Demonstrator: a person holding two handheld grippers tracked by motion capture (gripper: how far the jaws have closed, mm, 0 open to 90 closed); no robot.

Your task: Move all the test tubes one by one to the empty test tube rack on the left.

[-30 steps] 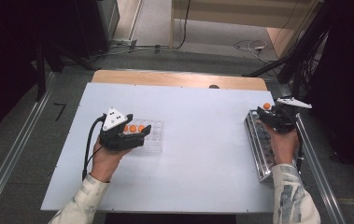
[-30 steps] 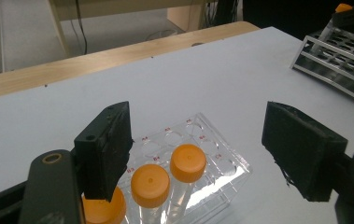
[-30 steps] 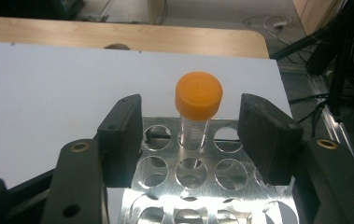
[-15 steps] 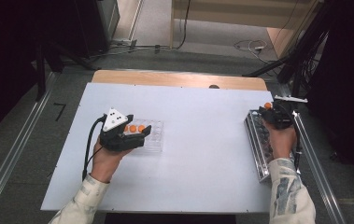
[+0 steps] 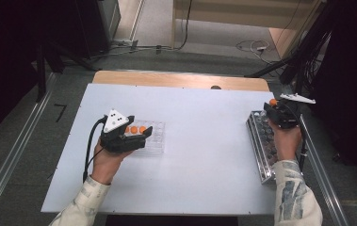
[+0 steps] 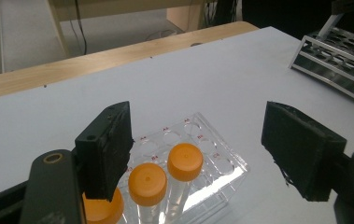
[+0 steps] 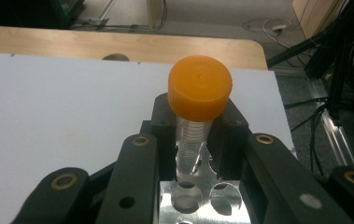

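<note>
Right gripper (image 7: 198,140), jaws just closed on an orange-capped tube (image 7: 197,112) above the metal rack (image 7: 202,205) at the table's right edge; a tilted lift could snag the tube's tip in its well. Left gripper (image 6: 207,158), jaws apart, over the clear tray (image 6: 221,163)

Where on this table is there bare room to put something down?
The wide white stretch of table between the clear tube tray and the metal rack is bare, as is the near strip. It is crowded at the left tool over the tray and along the right edge.
</note>
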